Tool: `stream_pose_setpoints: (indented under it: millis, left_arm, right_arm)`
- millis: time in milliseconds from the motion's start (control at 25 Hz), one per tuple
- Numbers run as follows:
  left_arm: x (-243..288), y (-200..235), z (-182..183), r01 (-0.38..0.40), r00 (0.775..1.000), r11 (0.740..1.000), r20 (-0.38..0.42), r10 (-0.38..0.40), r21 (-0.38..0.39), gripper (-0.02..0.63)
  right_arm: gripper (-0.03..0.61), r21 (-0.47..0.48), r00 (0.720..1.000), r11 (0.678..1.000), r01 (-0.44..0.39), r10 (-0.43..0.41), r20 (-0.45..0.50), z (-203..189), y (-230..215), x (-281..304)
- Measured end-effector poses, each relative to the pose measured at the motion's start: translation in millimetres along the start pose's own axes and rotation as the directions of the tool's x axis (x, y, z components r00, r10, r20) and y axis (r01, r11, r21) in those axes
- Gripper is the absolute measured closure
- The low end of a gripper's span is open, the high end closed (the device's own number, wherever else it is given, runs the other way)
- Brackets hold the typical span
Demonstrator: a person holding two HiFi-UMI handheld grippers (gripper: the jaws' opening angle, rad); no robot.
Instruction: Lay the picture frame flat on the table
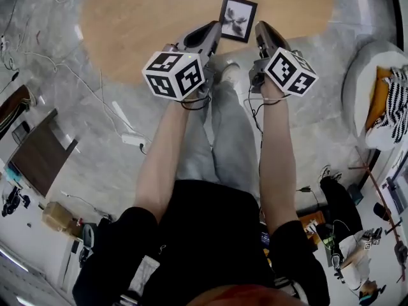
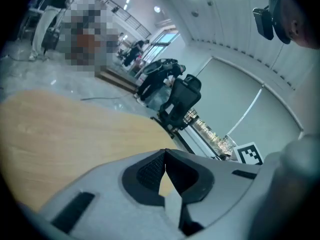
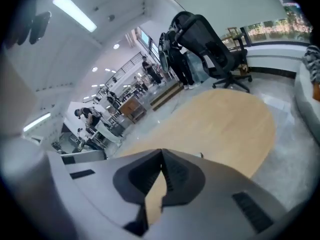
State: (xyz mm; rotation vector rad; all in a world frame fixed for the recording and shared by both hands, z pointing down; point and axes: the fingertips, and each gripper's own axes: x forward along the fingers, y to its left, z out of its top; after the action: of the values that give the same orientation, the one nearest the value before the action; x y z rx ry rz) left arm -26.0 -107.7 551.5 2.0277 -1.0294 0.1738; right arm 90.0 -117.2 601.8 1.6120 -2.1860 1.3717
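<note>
**While both grippers hang clenched and empty, the frame seems to lie flat**

As seen from the head view, the black-rimmed square picture frame (image 1: 238,18) with a grey print lies on the pale wooden oval table (image 1: 159,18), close to its near edge and apparently face up and flat. The left gripper (image 1: 215,26) and the right gripper (image 1: 260,27) hover just short of that edge, one on each side of the frame, neither touching it.

Looking along the left gripper view, the jaws meet at their tips with nothing between them. Only bare tabletop and a black office chair (image 2: 181,98) lie beyond, and the frame is out of sight.

Looking along the right gripper view, the jaws are likewise pressed together and hold nothing. The table stretches ahead, again without the frame in view.

By this evidence the task looks done or nearly so. The risk lies in the frame's place near the table's near edge: a careless sweep of either closed gripper could nudge it over the edge. Neither gripper camera sees the frame, so only the head view could guide a correction.
</note>
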Motion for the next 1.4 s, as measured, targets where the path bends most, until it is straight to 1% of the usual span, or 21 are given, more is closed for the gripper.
stream_pose_setpoints:
  millis: [80,120,200,240,320,400,520,600,720,840,880,1000,1080,1160,1240,1320,1400]
  left_arm:
    - [-16.5,-21.9,45.1,-0.027,0.997,0.999,0.073,0.024,0.04,0.604]
    - [-26.3,-29.9,70.2,-0.051,0.992,0.998,0.114,0.045,0.048,0.604]
    - [-51.1,-51.0,120.3,-0.104,0.976,0.993,0.198,0.092,0.049,0.604]
    - [-66.4,-68.1,142.4,-0.12,0.966,0.991,0.236,0.104,0.057,0.604]
    - [-94.5,-112.4,183.3,-0.135,0.946,0.985,0.308,0.096,0.108,0.604]
    - [-117.7,-154.7,221.1,-0.16,0.921,0.97,0.382,0.081,0.181,0.604]
    - [-153.9,-193.9,253.6,-0.239,0.882,0.931,0.463,0.089,0.275,0.604]
    - [-166.6,-214.2,275.0,-0.267,0.862,0.904,0.503,0.069,0.334,0.604]
    - [-184.8,-233.2,299.1,-0.288,0.835,0.883,0.549,0.042,0.37,0.604]
    - [-199.6,-242.5,313.7,-0.309,0.817,0.866,0.576,0.031,0.393,0.604]
    - [-202.5,-245.8,316.5,-0.308,0.814,0.866,0.581,0.025,0.393,0.604]
    - [-204.7,-262.2,325.9,-0.267,0.802,0.884,0.598,-0.018,0.384,0.604]
    - [-203.7,-272.5,331.7,-0.265,0.787,0.883,0.616,-0.033,0.386,0.604]
    - [-203.0,-279.9,335.1,-0.276,0.778,0.878,0.627,-0.036,0.392,0.604]
    - [-202.0,-286.8,338.2,-0.277,0.776,0.873,0.629,-0.042,0.4,0.604]
    - [-201.9,-293.1,340.6,-0.258,0.774,0.881,0.631,-0.057,0.397,0.604]
    - [-203.7,-298.0,343.3,-0.244,0.763,0.889,0.642,-0.071,0.389,0.604]
  right_arm:
    - [0.566,-0.047,0.995,0.997,-0.066,0.069,0.071,36.6,38.0,-23.6]
    - [0.568,-0.075,0.989,0.993,-0.089,0.097,0.113,58.6,56.3,-37.0]
    - [0.568,-0.13,0.972,0.985,-0.113,0.137,0.192,105.3,89.0,-72.6]
    - [0.568,-0.159,0.963,0.98,-0.116,0.15,0.222,127.1,103.9,-95.3]
    - [0.568,-0.229,0.946,0.968,-0.103,0.167,0.278,172.2,131.9,-143.0]
    - [0.568,-0.303,0.917,0.95,-0.074,0.184,0.354,217.3,163.0,-183.6]
    - [0.566,-0.399,0.883,0.917,-0.011,0.196,0.427,252.1,210.6,-223.2]
    - [0.568,-0.439,0.862,0.898,0.031,0.199,0.467,272.0,231.0,-239.5]
    - [0.568,-0.477,0.839,0.877,0.055,0.218,0.498,288.7,251.5,-259.0]
    - [0.568,-0.505,0.828,0.861,0.069,0.233,0.51,295.4,263.0,-272.8]
    - [0.568,-0.512,0.825,0.856,0.074,0.236,0.513,297.1,264.9,-277.2]
    - [0.568,-0.526,0.814,0.846,0.082,0.248,0.526,308.6,269.6,-289.6]
    - [0.568,-0.541,0.803,0.836,0.087,0.263,0.535,317.0,274.8,-296.7]
    - [0.568,-0.552,0.796,0.829,0.091,0.273,0.541,321.1,278.1,-302.2]
    - [0.568,-0.555,0.795,0.826,0.098,0.271,0.543,323.4,277.5,-305.2]
    - [0.568,-0.556,0.797,0.825,0.103,0.266,0.542,325.9,274.9,-307.5]
    - [0.568,-0.57,0.797,0.814,0.108,0.272,0.539,330.8,275.3,-309.8]
